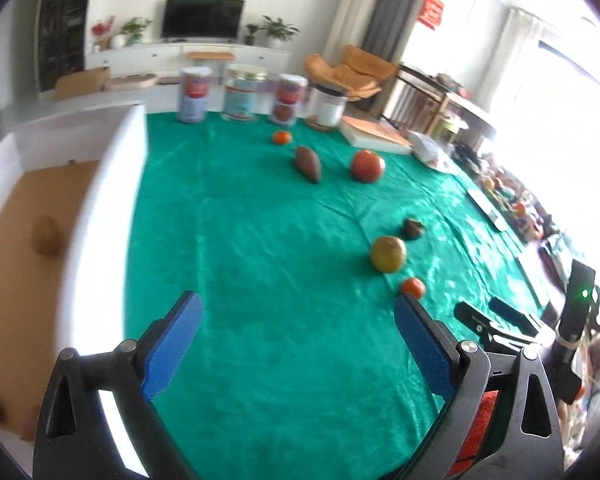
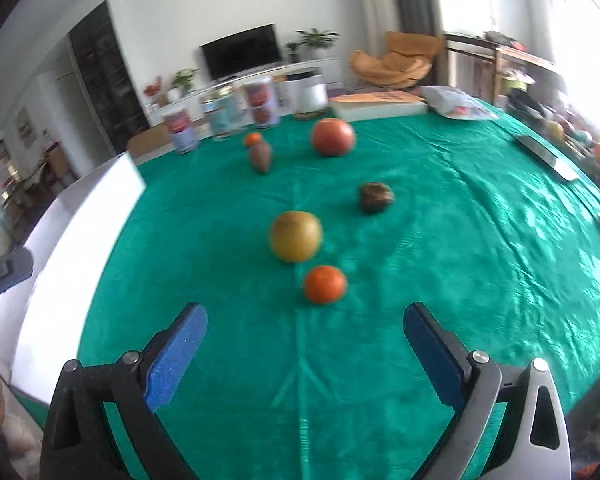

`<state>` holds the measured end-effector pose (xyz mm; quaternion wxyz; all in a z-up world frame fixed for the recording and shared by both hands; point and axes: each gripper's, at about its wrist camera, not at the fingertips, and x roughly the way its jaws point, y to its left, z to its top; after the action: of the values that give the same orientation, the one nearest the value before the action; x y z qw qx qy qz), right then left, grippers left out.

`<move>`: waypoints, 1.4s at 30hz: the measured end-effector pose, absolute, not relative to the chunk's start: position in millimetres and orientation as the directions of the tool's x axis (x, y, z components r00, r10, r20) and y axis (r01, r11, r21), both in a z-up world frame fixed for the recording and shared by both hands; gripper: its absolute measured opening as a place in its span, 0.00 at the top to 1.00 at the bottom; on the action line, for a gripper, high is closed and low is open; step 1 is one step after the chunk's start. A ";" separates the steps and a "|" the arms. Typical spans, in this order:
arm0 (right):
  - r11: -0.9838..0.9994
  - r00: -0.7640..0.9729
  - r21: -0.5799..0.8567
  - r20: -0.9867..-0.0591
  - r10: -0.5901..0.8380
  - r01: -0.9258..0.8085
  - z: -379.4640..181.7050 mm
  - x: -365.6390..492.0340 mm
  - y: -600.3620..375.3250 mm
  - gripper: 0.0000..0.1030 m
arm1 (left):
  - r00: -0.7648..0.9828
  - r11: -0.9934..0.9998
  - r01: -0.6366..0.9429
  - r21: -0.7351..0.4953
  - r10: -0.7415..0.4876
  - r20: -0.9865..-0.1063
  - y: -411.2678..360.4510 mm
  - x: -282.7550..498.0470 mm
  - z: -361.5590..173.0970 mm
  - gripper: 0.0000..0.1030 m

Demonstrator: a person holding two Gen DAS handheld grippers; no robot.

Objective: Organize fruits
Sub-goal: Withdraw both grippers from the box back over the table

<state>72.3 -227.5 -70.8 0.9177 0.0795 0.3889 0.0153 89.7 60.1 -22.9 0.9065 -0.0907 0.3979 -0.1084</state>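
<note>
Fruits lie on a green cloth. In the right wrist view a small orange lies just ahead of my open, empty right gripper, with a yellow-green apple, a dark brown fruit, a big red-orange fruit, a brown oblong fruit and a far small orange beyond. My left gripper is open and empty over the cloth, beside a white box that holds a kiwi. The left wrist view shows the same apple and near orange.
Several cans and a white jar stand at the table's far edge, with a flat box and a plastic bag beside them. The right gripper shows at the right of the left wrist view. Clutter lines the right edge.
</note>
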 end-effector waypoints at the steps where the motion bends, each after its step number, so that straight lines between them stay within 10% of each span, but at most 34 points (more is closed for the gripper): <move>1: 0.985 0.707 0.156 -0.705 0.062 0.069 -71.9 71.9 -238.4 0.05 | 0.653 0.965 0.138 -0.225 -0.259 -0.712 45.6 96.3 -33.0 0.06; 42: 0.933 0.758 0.251 -0.652 -0.034 0.258 -95.1 95.4 -276.7 0.03 | 0.620 0.994 0.056 -0.094 -0.108 -0.777 20.2 148.9 -129.6 0.06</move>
<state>95.4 -276.7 -95.1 0.9228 0.1652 0.3390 -0.0791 148.9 20.2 -129.6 0.8996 -0.0303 0.4334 -0.0456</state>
